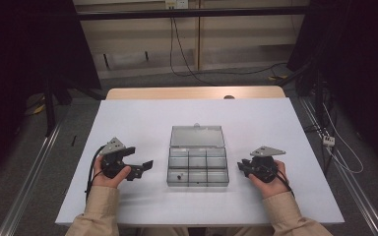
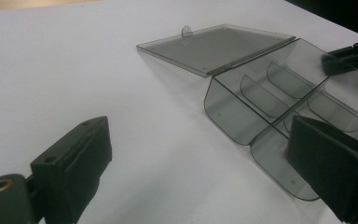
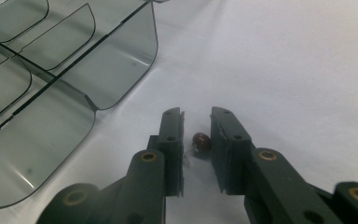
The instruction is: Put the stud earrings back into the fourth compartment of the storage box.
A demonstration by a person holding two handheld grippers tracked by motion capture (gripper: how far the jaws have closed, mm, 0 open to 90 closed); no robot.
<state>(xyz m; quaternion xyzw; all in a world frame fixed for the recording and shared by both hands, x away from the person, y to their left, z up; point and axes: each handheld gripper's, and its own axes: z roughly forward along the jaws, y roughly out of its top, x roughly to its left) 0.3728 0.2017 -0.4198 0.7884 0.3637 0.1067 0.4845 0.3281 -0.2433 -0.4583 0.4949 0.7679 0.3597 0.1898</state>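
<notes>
A clear grey compartment box [image 1: 197, 178] stands mid-table with its lid [image 1: 197, 136] folded back flat behind it. A small dark speck [image 1: 178, 175] lies in its front left compartment. My left gripper [image 1: 144, 168] rests left of the box, open wide; in the left gripper view [image 2: 196, 163] nothing lies between its jaws and the box [image 2: 242, 116] is just ahead. My right gripper [image 1: 241, 167] sits at the box's right side. In the right gripper view [image 3: 197, 116] its jaws stand narrowly apart around a small brown bead [image 3: 201, 141] that lies on the table, beside the box wall [image 3: 116, 74].
The white table [image 1: 128, 123] has bare room all round the box. Its far edge meets a wooden strip [image 1: 192, 92]. Cables run over the floor behind. The right gripper's tips [image 2: 349, 56] show beyond the box in the left gripper view.
</notes>
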